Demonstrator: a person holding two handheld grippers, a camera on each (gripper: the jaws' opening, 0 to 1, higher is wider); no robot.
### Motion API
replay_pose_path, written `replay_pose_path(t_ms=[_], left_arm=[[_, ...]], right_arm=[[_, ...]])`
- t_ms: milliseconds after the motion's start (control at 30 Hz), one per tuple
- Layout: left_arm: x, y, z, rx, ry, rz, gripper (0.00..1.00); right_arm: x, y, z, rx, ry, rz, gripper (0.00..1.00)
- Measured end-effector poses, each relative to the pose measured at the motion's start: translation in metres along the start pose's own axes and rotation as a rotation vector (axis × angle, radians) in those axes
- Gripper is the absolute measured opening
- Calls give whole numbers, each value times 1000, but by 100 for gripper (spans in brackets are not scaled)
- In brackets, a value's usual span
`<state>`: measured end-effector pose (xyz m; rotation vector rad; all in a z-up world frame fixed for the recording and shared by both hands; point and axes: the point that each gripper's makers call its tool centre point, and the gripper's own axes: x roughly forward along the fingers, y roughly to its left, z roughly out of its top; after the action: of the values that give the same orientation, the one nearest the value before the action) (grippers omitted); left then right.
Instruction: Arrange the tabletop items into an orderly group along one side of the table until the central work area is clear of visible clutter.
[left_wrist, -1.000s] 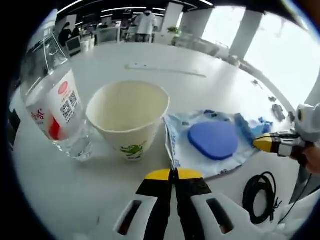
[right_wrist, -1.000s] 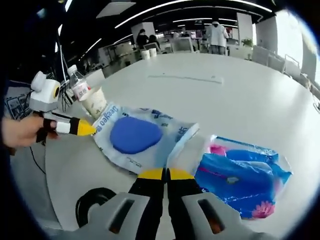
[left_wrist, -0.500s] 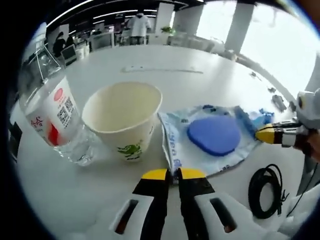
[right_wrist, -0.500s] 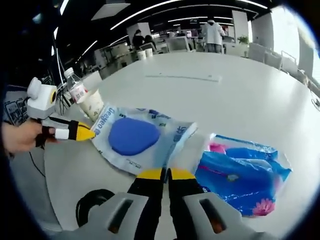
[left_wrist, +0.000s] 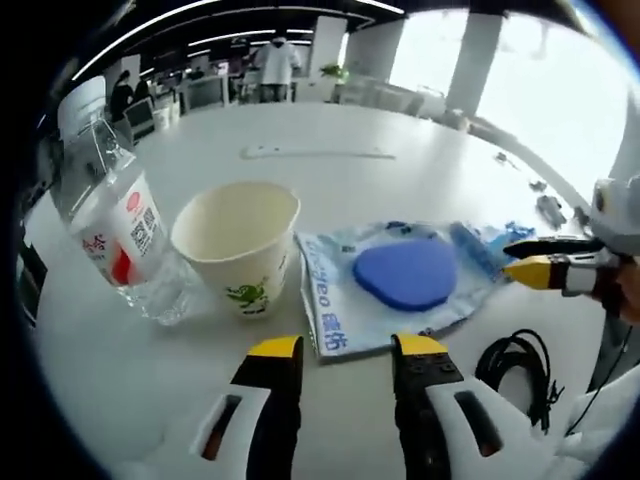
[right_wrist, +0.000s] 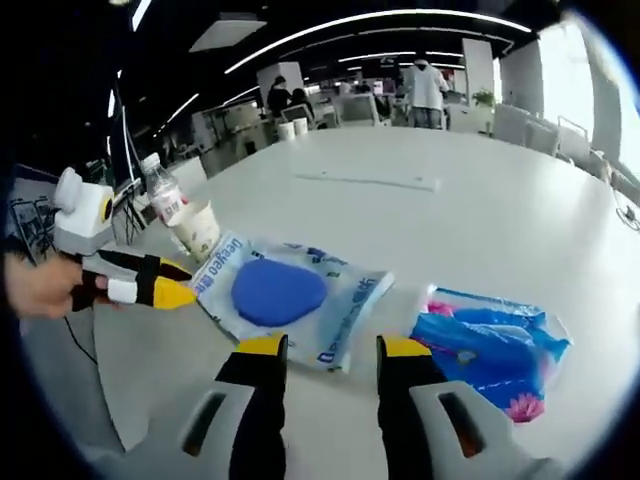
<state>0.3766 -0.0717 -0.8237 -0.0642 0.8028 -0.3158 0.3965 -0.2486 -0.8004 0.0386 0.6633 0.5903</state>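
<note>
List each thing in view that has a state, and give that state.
left gripper: open, holding nothing
right gripper: open, holding nothing
paper cup: upright, empty
water bottle: upright
wipes pack: lying flat on the table
blue tissue pack: lying flat, crumpled
black cable: coiled

The water bottle's (left_wrist: 105, 225) cap is cut off at the edge.

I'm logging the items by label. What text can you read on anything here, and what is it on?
"deeyeo", partly legible, in blue on the white pack with the blue oval.
Bottle label: red marks and a QR code, too small to read.
Cup: green print, not readable.
Blue pack: pink flower print, no legible words.
</note>
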Motion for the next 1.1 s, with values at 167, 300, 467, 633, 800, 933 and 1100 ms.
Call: replay_pose_path(t_ms=[167, 300, 467, 633, 800, 933, 1100], left_arm=[[-7, -4, -3, -87, -39, -15, 61], [-13, -7, -6, -123, -43, -24, 96], [-21, -12, -10, -129, -48, -53, 97], [-26, -14, -12, -88, -42, -54, 97], [-30, -19, -8, -92, -49, -66, 97], [-31, -25, -6, -87, -56, -75, 97], [-29, -36, -12, -82, -38, -93, 95]], right_arm=[[-9, 8, 3, -28, -28, 27, 51], [-13, 9, -1, -3, -31, 33, 70], [-21, 11, -5, 2, -38, 43, 82], [-30, 10, -9, 15, -36, 49, 81], [-37, 7, -11, 23, -40, 40, 80], [-42, 6, -14, 32, -40, 37, 79], [-47, 6, -17, 45, -34, 35, 75]])
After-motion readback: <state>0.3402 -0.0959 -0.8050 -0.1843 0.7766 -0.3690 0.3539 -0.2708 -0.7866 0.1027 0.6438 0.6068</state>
